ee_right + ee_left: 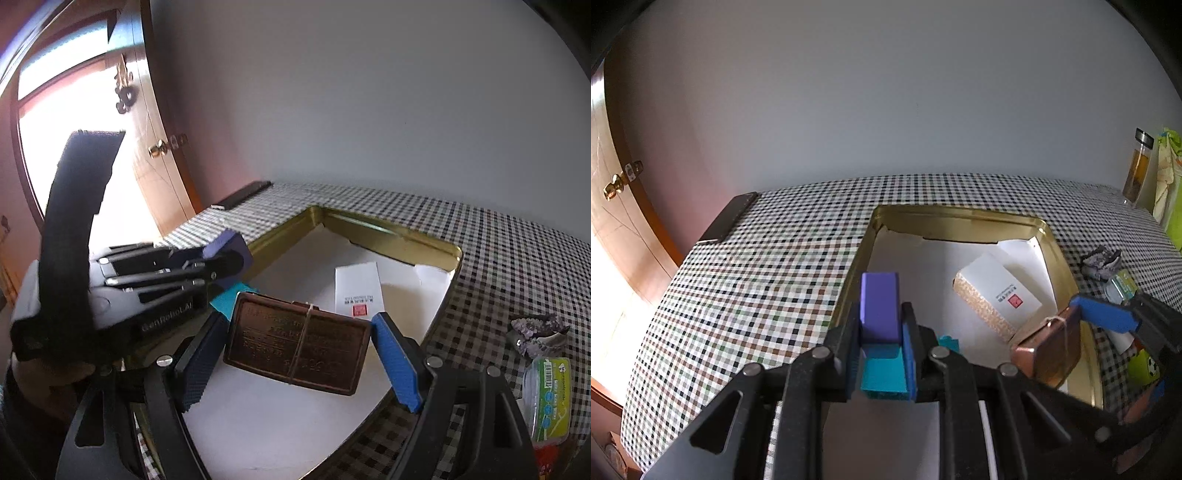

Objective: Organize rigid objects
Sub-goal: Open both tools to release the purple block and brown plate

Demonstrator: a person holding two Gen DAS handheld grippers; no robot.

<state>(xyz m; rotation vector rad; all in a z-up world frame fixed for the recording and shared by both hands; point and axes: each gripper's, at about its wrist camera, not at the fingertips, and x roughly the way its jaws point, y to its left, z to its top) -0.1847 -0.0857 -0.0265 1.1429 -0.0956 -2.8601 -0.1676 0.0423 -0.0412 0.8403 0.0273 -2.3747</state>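
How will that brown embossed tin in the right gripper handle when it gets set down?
The brown tin looks rigid and flat, so it probably won't roll. Its smooth edges could slip between the right gripper pads. The string round it may snag.

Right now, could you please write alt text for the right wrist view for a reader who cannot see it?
The right gripper holds a brown embossed plaque over a paper-lined gold tin on a checked tablecloth. The left gripper grips a purple block at left; a white box lies inside.
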